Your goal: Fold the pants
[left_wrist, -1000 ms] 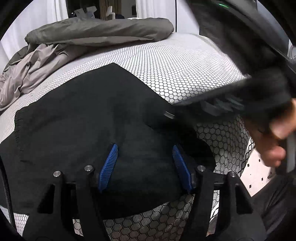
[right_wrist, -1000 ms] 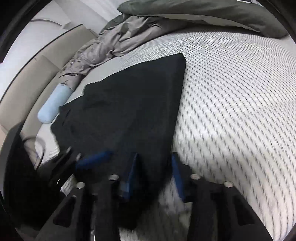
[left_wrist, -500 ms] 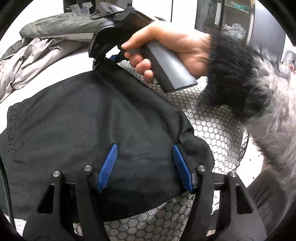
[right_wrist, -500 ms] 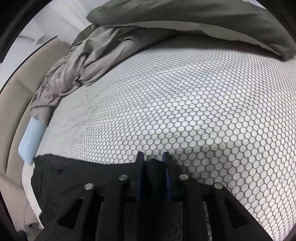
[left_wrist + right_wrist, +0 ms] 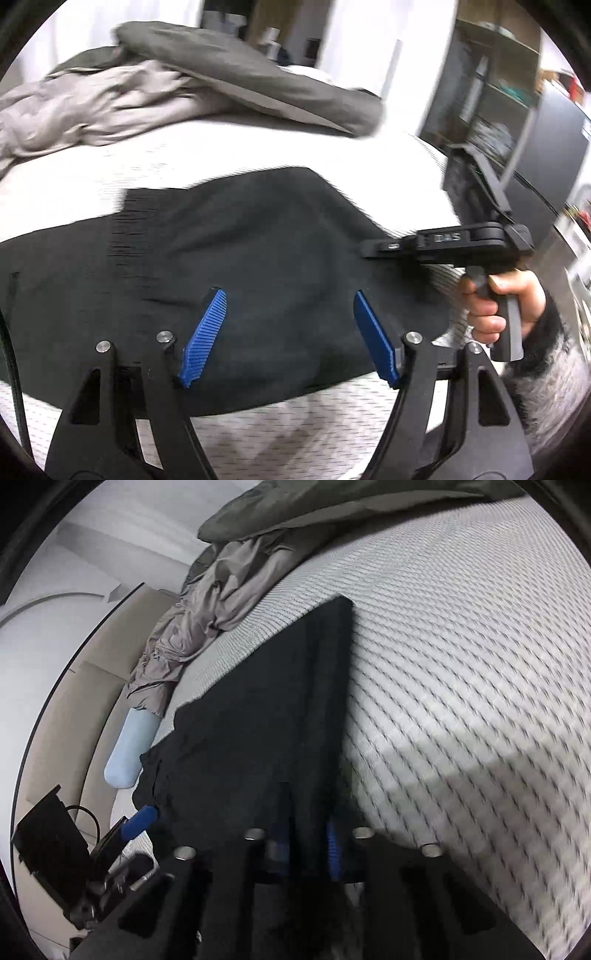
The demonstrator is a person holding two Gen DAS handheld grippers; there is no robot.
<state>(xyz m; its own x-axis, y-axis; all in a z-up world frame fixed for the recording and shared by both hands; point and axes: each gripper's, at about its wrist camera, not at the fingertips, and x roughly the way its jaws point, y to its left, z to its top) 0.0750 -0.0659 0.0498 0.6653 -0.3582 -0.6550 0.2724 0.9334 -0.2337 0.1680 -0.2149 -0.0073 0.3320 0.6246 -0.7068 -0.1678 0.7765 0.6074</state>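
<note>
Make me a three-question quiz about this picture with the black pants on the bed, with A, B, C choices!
1. Where do the black pants lie?
A. on the honeycomb-patterned bed
B. on a chair
C. in a basket

2. What colour are the pads on the left tool?
A. red
B. blue
C. yellow

3. What is the right tool doing?
A. wide open over bare bed
C. lying flat on the grey bedding
B. shut on the pants

Answers:
1 A, dark cloth lies spread on the patterned cover.
2 B, both ribbed pads show bright blue; this tool's jaws are opening, above the pants.
3 B, black cloth runs up between its closed pads.
</note>
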